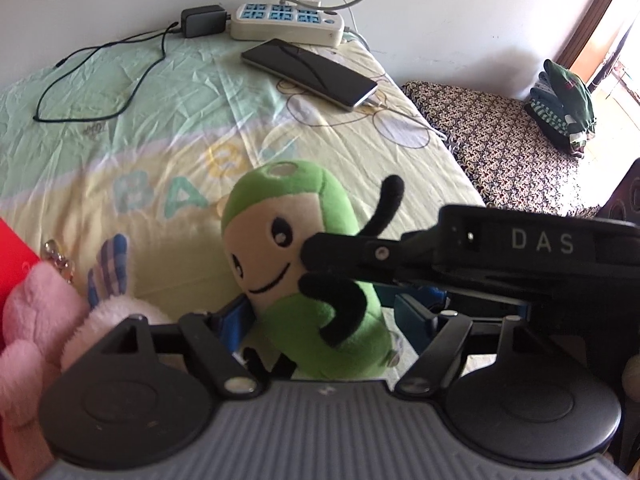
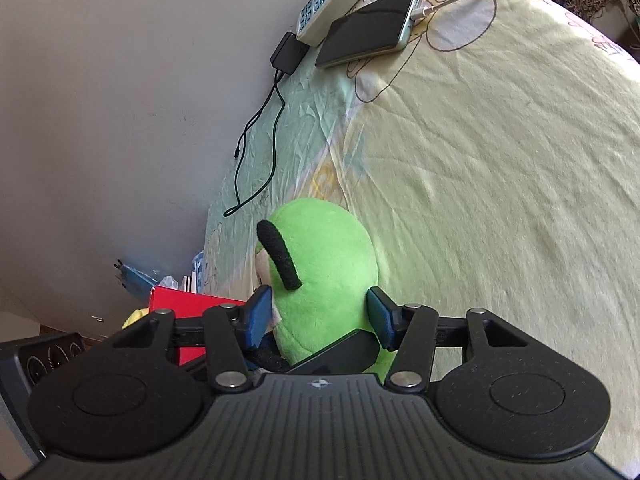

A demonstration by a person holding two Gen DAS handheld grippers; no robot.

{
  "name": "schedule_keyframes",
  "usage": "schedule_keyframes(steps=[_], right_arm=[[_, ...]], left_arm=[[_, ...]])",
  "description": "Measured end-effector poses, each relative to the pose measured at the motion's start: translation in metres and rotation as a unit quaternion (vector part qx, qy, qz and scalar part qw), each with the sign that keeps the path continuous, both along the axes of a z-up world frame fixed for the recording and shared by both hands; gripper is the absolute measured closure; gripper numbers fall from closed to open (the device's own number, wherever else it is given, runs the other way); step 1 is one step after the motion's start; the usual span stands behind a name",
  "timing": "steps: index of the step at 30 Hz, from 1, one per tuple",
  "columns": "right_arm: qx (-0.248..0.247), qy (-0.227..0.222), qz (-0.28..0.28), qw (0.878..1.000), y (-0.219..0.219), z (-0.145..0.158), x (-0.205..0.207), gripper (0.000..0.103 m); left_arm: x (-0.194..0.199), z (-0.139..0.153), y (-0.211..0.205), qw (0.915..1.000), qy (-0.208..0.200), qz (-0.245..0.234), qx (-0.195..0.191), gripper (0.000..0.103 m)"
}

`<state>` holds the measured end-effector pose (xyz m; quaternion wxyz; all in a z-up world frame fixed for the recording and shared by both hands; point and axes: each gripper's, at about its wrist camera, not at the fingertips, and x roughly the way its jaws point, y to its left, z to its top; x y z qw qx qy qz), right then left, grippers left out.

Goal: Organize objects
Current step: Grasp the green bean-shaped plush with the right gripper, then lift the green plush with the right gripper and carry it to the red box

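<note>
A green plush toy (image 1: 312,280) with a cream face and thin black arms stands on the pale yellow bedsheet (image 1: 168,152). My left gripper (image 1: 324,316) is open around its lower body: the left blue pad touches it and the right pad stands a little apart. From the right, a black housing marked DAS (image 1: 540,242) reaches in, with one finger lying across the toy's face. In the right wrist view my right gripper (image 2: 320,316) is shut on the green plush toy (image 2: 324,264), both blue pads pressing its sides from behind.
A pink plush (image 1: 24,340), a fluffy white toy (image 1: 116,320) and a red box (image 1: 12,248) crowd the left. A phone (image 1: 308,72), power strip (image 1: 288,24), charger (image 1: 202,20) and cable lie by the wall. Folded clothes (image 1: 564,108) sit on a patterned cover at right.
</note>
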<state>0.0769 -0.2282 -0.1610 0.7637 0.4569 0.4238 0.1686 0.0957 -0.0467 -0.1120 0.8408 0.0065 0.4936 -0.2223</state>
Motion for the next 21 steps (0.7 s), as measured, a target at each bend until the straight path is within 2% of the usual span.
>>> schedule_keyframes(steps=[8,21], right_arm=[[-0.017,-0.016,0.007,1.0,0.002,0.018,-0.032,0.05],[-0.041,-0.024,0.041,0.998,0.023,0.039,-0.089,0.05]], left_arm=[[-0.025,0.013,0.005,0.9998,0.004,-0.009,-0.017,0.027],[-0.091,0.028,0.027,0.9996,0.002,-0.021,-0.017,0.027]])
